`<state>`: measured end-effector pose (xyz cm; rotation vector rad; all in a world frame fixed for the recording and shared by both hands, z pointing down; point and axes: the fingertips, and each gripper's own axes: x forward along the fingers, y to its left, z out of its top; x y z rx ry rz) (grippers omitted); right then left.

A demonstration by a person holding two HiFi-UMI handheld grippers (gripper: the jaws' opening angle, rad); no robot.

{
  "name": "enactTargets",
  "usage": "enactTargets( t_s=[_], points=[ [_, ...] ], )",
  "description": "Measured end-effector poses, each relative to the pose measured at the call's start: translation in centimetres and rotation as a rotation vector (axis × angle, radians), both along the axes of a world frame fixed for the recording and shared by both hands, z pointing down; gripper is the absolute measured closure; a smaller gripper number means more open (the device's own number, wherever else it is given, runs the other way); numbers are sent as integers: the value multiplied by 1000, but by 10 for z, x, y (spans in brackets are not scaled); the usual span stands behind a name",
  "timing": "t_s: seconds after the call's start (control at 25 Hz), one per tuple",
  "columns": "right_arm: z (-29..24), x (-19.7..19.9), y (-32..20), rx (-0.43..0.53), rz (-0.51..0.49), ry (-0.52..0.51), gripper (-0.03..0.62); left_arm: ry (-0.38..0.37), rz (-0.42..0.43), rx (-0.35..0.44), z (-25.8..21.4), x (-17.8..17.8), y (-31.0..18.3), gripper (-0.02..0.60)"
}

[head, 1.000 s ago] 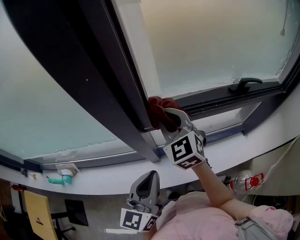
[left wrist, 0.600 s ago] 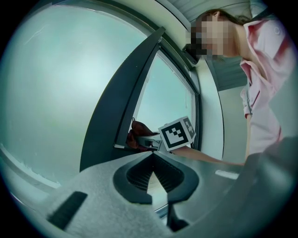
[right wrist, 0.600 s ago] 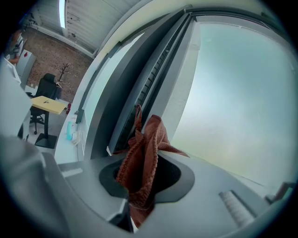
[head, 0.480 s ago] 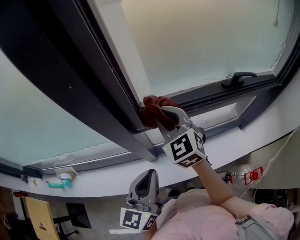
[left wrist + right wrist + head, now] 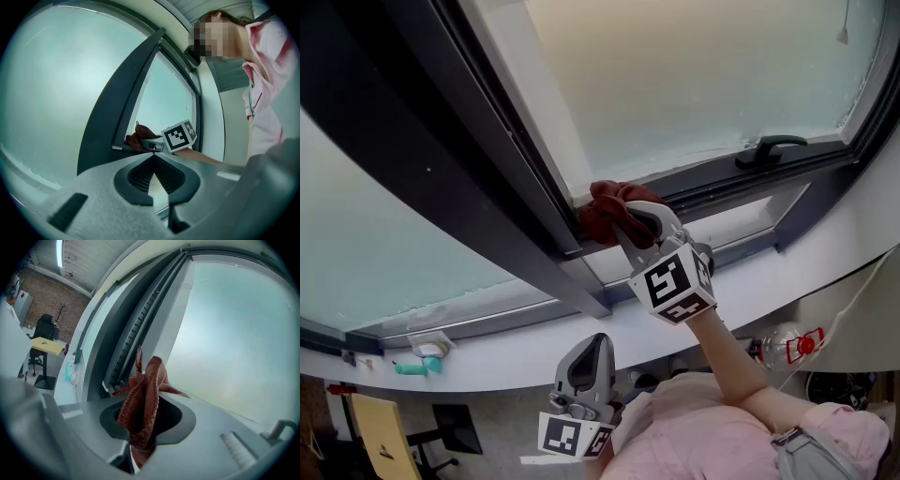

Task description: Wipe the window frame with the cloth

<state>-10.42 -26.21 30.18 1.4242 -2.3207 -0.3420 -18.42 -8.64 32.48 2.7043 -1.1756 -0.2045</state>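
Observation:
A dark red cloth (image 5: 605,211) is pinched in my right gripper (image 5: 630,225), which is shut on it and presses it against the lower corner of the dark window frame (image 5: 478,178). In the right gripper view the cloth (image 5: 143,401) bunches up between the jaws, beside the frame's ribbed channel (image 5: 136,329). My left gripper (image 5: 584,375) hangs low near the person's chest, shut with nothing in it. In the left gripper view the cloth (image 5: 137,139) and the right gripper's marker cube (image 5: 178,136) show far ahead at the frame (image 5: 117,108).
A black window handle (image 5: 766,147) sits at the upper right on the frame. The white sill (image 5: 534,352) runs below, with a teal object (image 5: 417,367) and a small holder at its left end. A yellow table (image 5: 380,431) stands on the floor lower left.
My right gripper with the cloth has slid up and a little left along the frame's lower corner. The left gripper has stayed low.

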Motion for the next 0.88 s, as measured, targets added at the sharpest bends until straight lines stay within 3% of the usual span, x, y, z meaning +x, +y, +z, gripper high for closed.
enactTargets(
  t_s=[0.88],
  points=[
    [-1, 46, 1, 0, 59, -16, 517, 7, 17, -12, 1, 20, 10, 584]
  ],
)
